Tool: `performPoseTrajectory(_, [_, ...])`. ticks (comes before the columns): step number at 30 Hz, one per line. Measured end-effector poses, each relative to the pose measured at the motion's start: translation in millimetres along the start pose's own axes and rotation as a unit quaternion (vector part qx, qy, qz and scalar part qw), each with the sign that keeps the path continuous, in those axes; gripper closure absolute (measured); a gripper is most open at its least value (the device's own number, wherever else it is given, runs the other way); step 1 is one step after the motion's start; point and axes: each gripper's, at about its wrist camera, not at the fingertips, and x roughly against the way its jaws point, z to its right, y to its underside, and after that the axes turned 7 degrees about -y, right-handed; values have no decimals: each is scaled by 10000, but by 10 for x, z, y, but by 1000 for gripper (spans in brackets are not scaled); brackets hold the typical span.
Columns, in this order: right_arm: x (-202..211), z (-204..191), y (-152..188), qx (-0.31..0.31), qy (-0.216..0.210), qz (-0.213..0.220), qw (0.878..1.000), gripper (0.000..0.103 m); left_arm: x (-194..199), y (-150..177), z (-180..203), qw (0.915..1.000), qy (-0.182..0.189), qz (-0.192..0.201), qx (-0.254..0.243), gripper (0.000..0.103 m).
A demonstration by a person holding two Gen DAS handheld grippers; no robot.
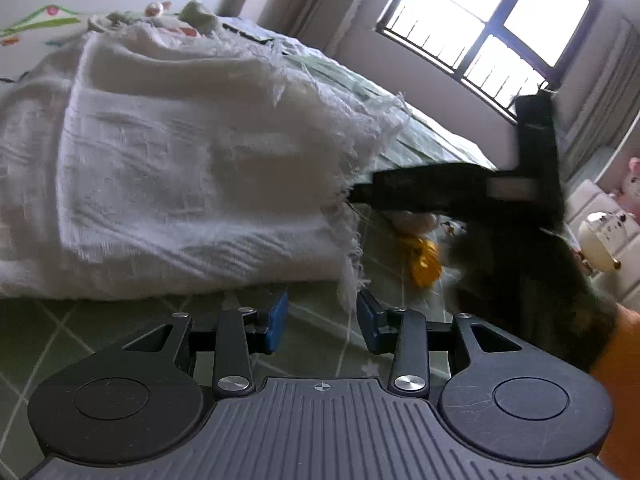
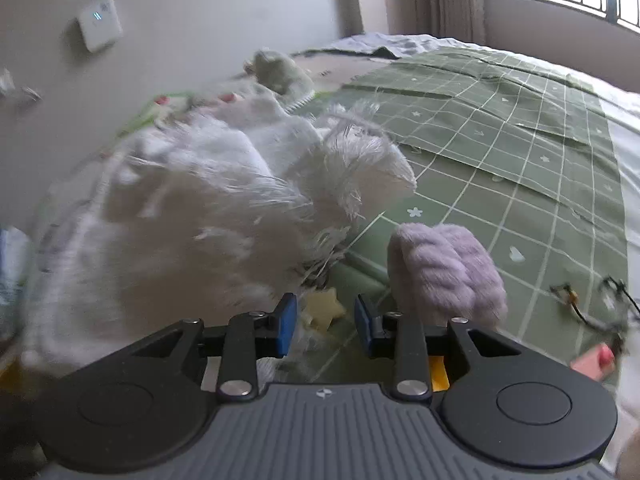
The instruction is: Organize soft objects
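The white blanket (image 1: 192, 168) fills the left and centre of the left wrist view, a folded heap lying on the green checked bedspread (image 1: 120, 336), with its frayed fringe (image 1: 352, 248) hanging down at the right edge, just above the left gripper (image 1: 322, 320). In the right wrist view the same blanket (image 2: 180, 208) is a blurred white mass at centre left, its tassels (image 2: 360, 160) splayed toward the middle of the frame. It looks light, limp and loosely woven, so it should sag and unfold if lifted by one point; the fringe is the nearest hold but a poor one (loose threads may pull or slip), and a pinch on the doubled folded edge just behind the fringe seems the sounder grip. The left gripper's blue pads (image 1: 276, 322) stand spread with nothing between them, though strands of fringe hang down close to the gap. The right gripper (image 2: 326, 326) is likewise spread and empty, low in its frame; it also shows as a dark shape (image 1: 460, 188) at centre right of the left view, its tip near the blanket's edge, though whether it touches is unclear. Just right of the right gripper lies a fluffy lilac toy (image 2: 448, 272), soft and squashable, an easy grab around its middle. A yellow plush (image 1: 424, 260) lies on the bedspread at lower centre right of the left view, a green plush (image 2: 276, 68) sits at upper centre of the right view, and a window (image 1: 492, 12) lights the upper right.
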Motion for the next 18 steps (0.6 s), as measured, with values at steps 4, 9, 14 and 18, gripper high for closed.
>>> performPoseTrajectory(4, [-289,-48,0,119,105,-336,9993,72,3,2,-29,10000,70,-19,3,61])
performPoseTrajectory(9, [-42,-57,179,361,64,-436,9984,76,41,-11,-23,9999,-70,82,88,61])
performPoseTrajectory(14, [517,68,653,225,-171,-667,9974,76,63,-13,195,10000,-16,62,55,61])
performPoseTrajectory(18, [1004,26,1084,657,-158,-628,9957,76,24,32,434,9998,57,-98,-143,61])
